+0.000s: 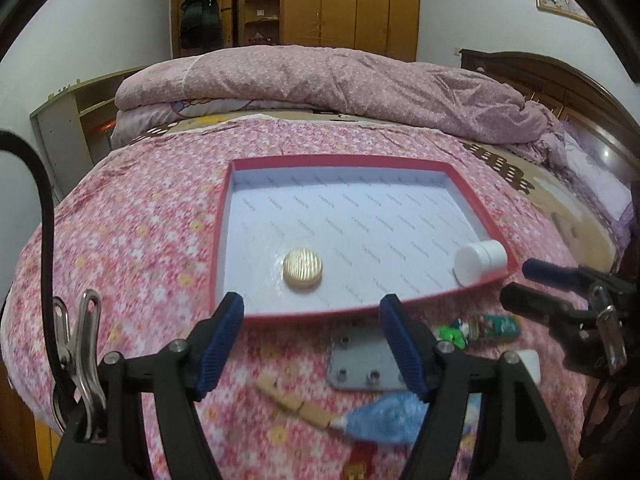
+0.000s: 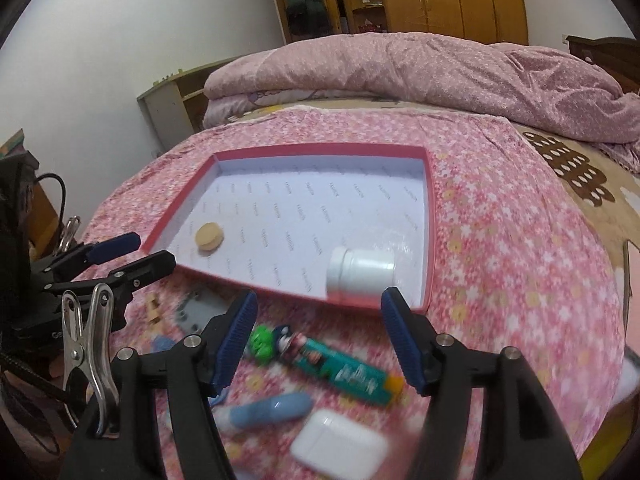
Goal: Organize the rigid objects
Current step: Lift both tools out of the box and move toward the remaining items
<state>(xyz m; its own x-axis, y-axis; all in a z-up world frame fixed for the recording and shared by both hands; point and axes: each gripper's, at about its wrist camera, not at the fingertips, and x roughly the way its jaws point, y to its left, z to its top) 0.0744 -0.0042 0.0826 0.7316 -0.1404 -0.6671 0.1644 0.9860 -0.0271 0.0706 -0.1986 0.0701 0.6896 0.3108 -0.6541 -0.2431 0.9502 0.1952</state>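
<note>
Both the left tool (image 1: 312, 312) and right tool (image 2: 318, 308) hung spread apart, empty, over the bed's pink floral sheet (image 1: 140, 240). Beyond, the red box (image 1: 340, 162) held a gold cap (image 1: 302, 269) and white bottle (image 2: 360, 270); a wooden wardrobe (image 1: 352, 0) stood behind.

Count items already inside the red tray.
2: a round gold-ridged disc near the red tray's front-left, and a white bottle lying on its side at the front-right corner. None seem hidden.

A red-rimmed tray (image 2: 430, 216) w/ white printed lining lies flat on the bed, holding a round gold ribbed disc (image 2: 209, 234) near its left side and a white bottle (image 2: 362, 270) tipped over in the near-right corner. In front of it, loose on the floral spread – grey metal plate (image 1: 366, 364), wooden clip (image 1: 298, 402), blue correction-tape roller (image 1: 386, 416), green-teal tube (image 2: 336, 364), white earbud case (image 2: 340, 446).
</note>
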